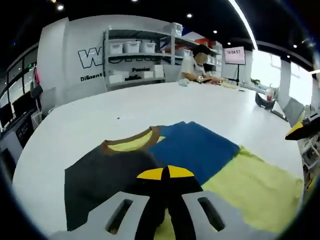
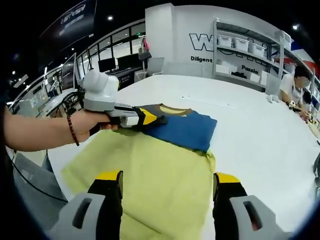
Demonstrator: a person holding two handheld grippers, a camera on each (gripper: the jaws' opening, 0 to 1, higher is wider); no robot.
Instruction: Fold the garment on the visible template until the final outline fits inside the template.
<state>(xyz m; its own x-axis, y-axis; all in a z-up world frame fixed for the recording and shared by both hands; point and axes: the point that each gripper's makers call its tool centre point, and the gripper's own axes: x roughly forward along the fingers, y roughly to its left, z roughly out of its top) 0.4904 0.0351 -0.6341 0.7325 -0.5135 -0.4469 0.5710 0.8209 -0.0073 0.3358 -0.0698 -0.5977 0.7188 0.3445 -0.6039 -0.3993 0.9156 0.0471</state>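
Jaws on the left gripper (image 1: 165,173) are sitting pinched together on the dark part of the garment (image 1: 200,150), yellow tips touching. A hand (image 2: 90,122) is holding it, seen from the right gripper view. Right gripper (image 2: 170,180) is hanging wide apart over the yellow-green section, gripping nothing. Garment's lying flat on the white table (image 1: 150,105), blue panel in the middle. Shelves (image 1: 135,60) are standing way behind.

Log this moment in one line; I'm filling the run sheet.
left gripper: shut on garment | right gripper: open above garment | garment: partly folded on table
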